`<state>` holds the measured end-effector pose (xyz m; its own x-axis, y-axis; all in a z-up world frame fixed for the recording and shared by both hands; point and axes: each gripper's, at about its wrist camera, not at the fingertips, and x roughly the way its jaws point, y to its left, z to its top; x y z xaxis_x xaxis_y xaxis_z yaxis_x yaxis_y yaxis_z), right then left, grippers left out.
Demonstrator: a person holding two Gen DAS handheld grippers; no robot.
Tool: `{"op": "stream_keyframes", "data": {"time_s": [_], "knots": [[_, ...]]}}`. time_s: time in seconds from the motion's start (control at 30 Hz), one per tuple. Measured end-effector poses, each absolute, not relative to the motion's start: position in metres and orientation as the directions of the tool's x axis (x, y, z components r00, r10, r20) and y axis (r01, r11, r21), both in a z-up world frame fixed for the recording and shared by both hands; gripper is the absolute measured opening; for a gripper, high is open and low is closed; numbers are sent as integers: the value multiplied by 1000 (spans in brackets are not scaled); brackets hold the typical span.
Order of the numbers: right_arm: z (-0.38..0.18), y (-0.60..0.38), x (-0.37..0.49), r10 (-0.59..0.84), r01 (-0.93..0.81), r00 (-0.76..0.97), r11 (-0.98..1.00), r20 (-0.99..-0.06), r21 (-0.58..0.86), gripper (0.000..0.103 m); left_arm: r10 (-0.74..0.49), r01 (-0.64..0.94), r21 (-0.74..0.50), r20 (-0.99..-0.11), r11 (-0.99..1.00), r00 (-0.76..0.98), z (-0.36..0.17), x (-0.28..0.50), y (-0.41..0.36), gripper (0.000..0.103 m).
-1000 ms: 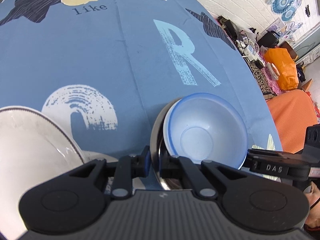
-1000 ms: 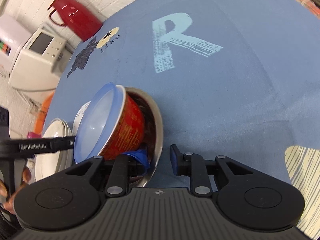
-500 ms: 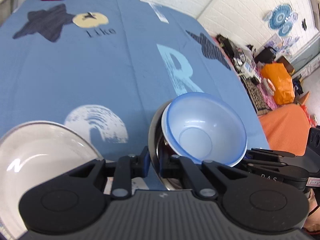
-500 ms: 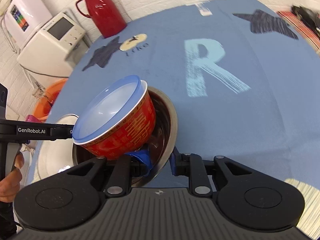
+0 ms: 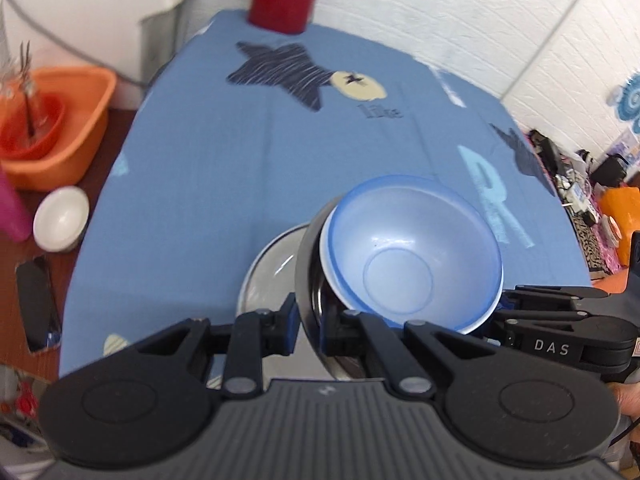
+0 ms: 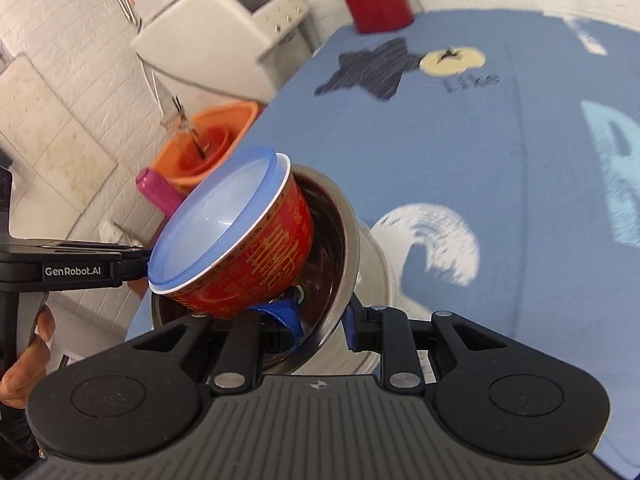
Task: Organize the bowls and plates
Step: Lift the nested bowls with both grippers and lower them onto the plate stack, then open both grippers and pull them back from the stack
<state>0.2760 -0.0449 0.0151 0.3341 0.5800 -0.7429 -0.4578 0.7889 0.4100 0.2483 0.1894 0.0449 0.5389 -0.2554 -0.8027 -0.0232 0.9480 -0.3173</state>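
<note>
From my left wrist view, my left gripper [image 5: 308,322] pinches the rim of the steel bowl [image 5: 306,280], one finger inside, one outside. A blue bowl [image 5: 412,256] sits nested in it, tilted, above a glass plate [image 5: 266,272] on the blue tablecloth [image 5: 224,184]. My right gripper [image 5: 560,332] shows at the right edge.

From my right wrist view, my right gripper [image 6: 320,320] clamps the same steel bowl's [image 6: 340,252] opposite rim. The red bowl [image 6: 256,264] with gold lettering holds the blue bowl [image 6: 208,220], both leaning left

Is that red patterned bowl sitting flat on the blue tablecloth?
No, the red bowl sits tilted inside a metal bowl that both grippers hold.
</note>
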Motion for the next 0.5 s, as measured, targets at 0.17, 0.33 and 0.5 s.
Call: {"op": "stream_keyframes", "data": {"time_s": [0.17,0.33,0.5], "knots": [[-7,-33,274,545,-446,298,806,-784,390,7,-280,-35,-345,-813,938,511,17,250,200,0],[-14,-34,269,550,-435,303,807,-779,400,6,-269,-15,-328,-798,944,539,9,249,199,0],[-4,-44,266,537,-428,333,819,-775,383,8,-279,-8,-342,-779,940,561,14,243,207,16]]}}
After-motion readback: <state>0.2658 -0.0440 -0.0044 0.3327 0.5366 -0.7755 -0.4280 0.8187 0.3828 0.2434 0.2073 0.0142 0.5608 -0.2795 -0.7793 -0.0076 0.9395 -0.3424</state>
